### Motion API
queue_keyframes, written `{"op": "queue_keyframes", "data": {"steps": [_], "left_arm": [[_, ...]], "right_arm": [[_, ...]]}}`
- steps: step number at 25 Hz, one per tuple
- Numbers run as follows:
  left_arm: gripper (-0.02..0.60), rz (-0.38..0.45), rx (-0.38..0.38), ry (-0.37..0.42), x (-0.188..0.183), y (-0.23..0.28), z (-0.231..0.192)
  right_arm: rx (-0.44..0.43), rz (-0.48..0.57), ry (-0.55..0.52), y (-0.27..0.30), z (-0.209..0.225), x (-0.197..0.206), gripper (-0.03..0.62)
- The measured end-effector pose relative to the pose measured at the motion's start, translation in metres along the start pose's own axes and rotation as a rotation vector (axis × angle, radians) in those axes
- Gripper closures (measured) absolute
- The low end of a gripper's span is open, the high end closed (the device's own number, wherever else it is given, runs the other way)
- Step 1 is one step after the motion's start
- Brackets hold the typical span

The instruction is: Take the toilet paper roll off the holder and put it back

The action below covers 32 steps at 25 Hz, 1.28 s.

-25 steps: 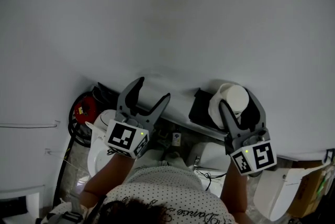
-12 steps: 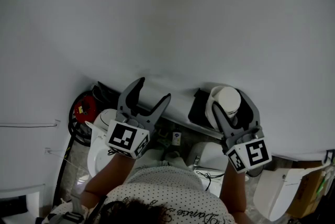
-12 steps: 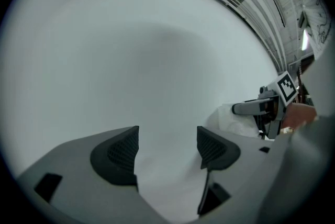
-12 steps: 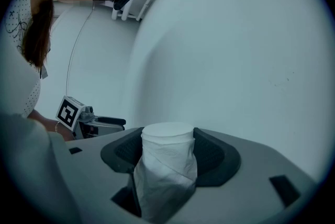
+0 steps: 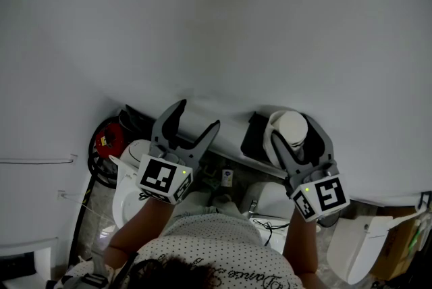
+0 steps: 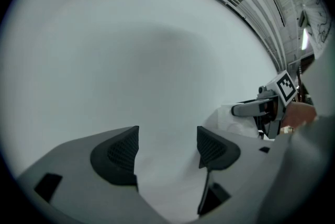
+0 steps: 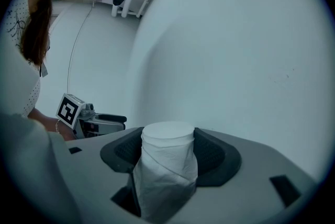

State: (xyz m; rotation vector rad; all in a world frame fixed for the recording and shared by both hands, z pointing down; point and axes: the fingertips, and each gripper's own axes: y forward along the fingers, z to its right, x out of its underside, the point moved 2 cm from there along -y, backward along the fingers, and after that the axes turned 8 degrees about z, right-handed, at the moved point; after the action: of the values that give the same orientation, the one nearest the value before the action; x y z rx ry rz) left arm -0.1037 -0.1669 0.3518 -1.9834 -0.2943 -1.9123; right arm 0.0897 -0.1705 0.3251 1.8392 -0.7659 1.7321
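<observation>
Toilet paper roll (image 7: 166,165): white, standing upright between the right gripper's two jaws, its flat end facing up in the right gripper view; a loose sheet wraps slantwise around its side. In the head view the roll (image 5: 291,127) sits close to the white wall.
Right gripper (image 7: 167,150): both dark pads press on opposite sides of the roll, so it is clamped on it. In the head view the gripper (image 5: 295,136) reaches toward the wall with its marker cube (image 5: 324,196) nearest the person.
Black fitting (image 5: 252,138): on the wall, just left of the roll; what it is cannot be told.
Left gripper (image 6: 167,147): jaws apart with only bare wall between them. In the head view it (image 5: 196,117) points at the wall, well apart from the roll.
Wall (image 5: 216,24): plain white, filling most of the head view.
Person: a dotted shirt (image 5: 223,247) shows at the bottom edge.
Red object (image 5: 104,140): low on the left, by the floor.
</observation>
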Motion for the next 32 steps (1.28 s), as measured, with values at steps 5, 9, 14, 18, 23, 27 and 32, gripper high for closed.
{"op": "queue_keyframes", "data": {"steps": [5, 9, 14, 18, 23, 27, 32], "left_arm": [[0.250, -0.003, 0.004, 0.000, 0.001, 0.000, 0.001], [0.250, 0.000, 0.014, 0.002, -0.001, 0.002, 0.005], [0.250, -0.005, 0.024, 0.003, 0.002, 0.000, 0.006], [0.250, -0.007, 0.031, 0.005, 0.002, 0.000, 0.008], [0.250, 0.003, 0.037, 0.004, -0.001, 0.000, 0.010], [0.258, 0.005, 0.037, -0.001, -0.003, 0.001, 0.010], [0.279, 0.008, 0.037, -0.001, 0.000, -0.003, 0.009]], "right_arm": [[0.009, -0.006, 0.005, -0.004, 0.003, 0.003, 0.284], [0.013, -0.013, 0.010, -0.007, 0.005, 0.005, 0.281], [0.025, -0.012, 0.018, -0.011, 0.005, 0.008, 0.274], [0.031, -0.001, 0.021, -0.013, 0.005, 0.005, 0.263], [0.041, 0.028, 0.028, -0.016, 0.007, -0.001, 0.256], [0.047, 0.057, 0.027, -0.016, 0.009, -0.008, 0.253], [0.059, 0.095, 0.016, -0.016, 0.009, -0.017, 0.263]]}}
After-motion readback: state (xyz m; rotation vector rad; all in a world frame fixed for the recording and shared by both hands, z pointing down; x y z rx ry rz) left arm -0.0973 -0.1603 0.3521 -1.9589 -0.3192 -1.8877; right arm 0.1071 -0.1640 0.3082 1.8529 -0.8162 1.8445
